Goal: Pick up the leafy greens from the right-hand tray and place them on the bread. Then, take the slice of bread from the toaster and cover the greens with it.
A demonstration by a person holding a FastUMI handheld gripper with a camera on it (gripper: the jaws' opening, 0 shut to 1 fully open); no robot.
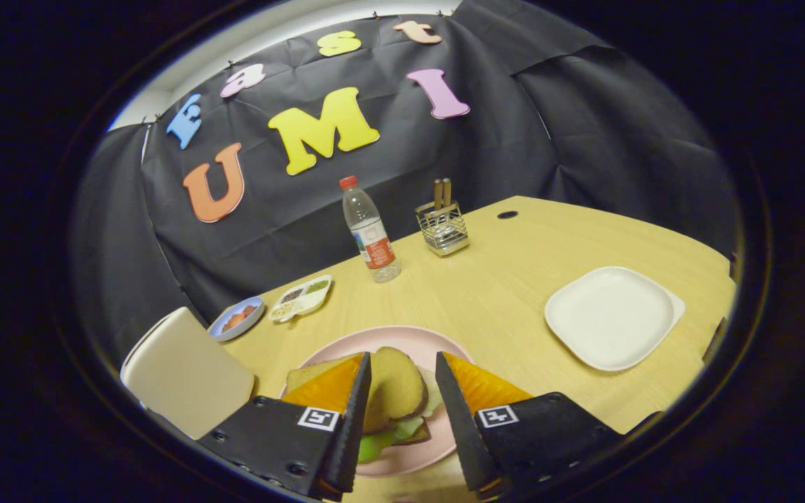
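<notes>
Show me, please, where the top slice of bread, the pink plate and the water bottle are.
top slice of bread [392, 388]: gripper view, middle of its brown upper face, between the fingers.
pink plate [413, 339]: gripper view, bare far rim beyond the bread.
water bottle [372, 234]: gripper view, its labelled body.

We see the gripper's [402, 391] fingers covering the pink plate's [416, 339] near rim and part of the leafy greens [381, 443]; contents of the far divided dish [301, 297] are too small to tell.

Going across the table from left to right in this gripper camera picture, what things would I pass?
White toaster → blue dish → divided snack tray → water bottle → wire holder → white square plate. Nearer, the open gripper straddles the sandwich on the pink plate.
</notes>
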